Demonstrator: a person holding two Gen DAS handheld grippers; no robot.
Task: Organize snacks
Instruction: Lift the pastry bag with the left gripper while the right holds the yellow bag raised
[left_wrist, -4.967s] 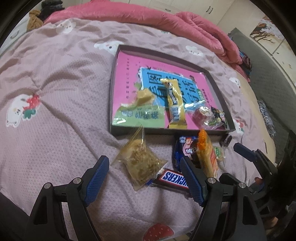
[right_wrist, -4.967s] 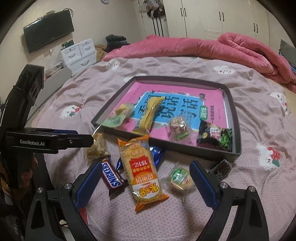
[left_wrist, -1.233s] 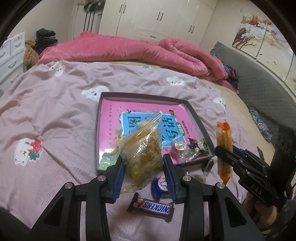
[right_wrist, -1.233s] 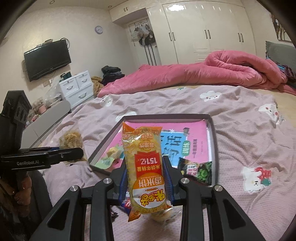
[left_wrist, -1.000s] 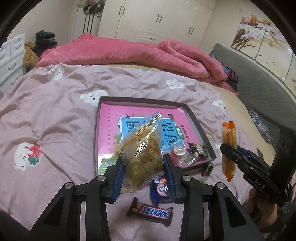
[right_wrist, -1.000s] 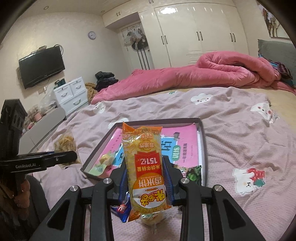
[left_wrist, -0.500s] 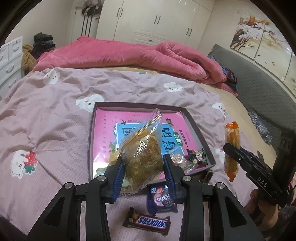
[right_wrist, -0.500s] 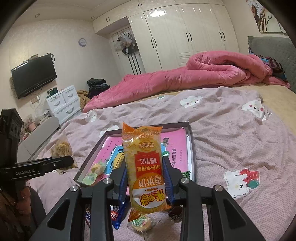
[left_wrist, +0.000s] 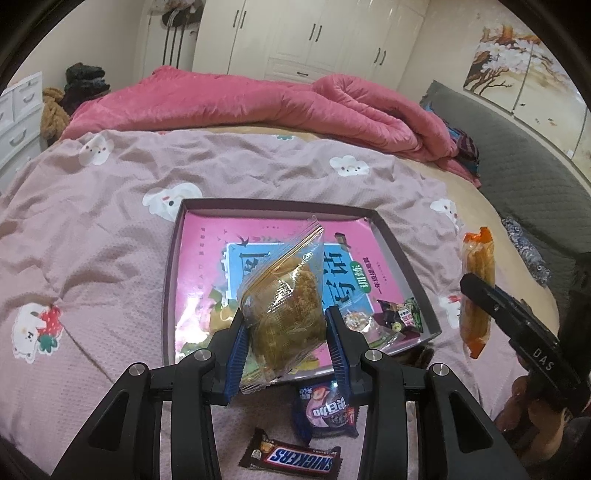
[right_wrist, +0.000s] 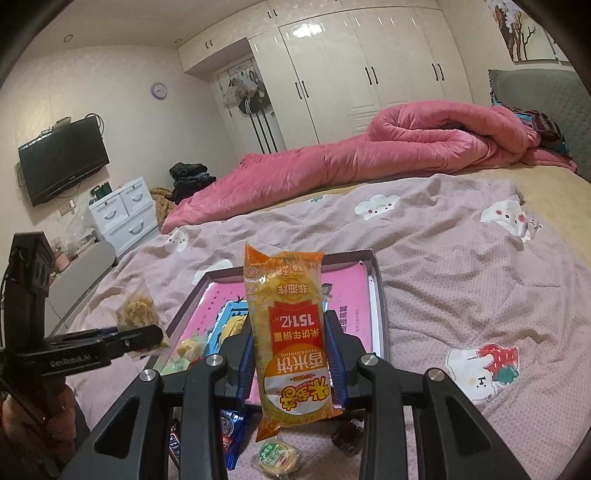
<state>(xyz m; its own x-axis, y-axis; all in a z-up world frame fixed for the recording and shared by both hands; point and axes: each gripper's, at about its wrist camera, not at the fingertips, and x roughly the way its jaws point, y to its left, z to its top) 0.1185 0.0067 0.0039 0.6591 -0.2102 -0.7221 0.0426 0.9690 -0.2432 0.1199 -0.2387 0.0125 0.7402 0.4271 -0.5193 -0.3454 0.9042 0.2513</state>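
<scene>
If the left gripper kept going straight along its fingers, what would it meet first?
Probably the pink floor of the tray. The left gripper, shut on the clear snack bag, points down over it; depth is uncertain.

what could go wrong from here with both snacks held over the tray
The clear crinkly bag of golden floss snack is pinched only at its lower half by the left gripper, so it may slip or flop.

The tall orange rice cracker packet in the right gripper might land on snacks crowding the dark shallow tray's near edge.
</scene>
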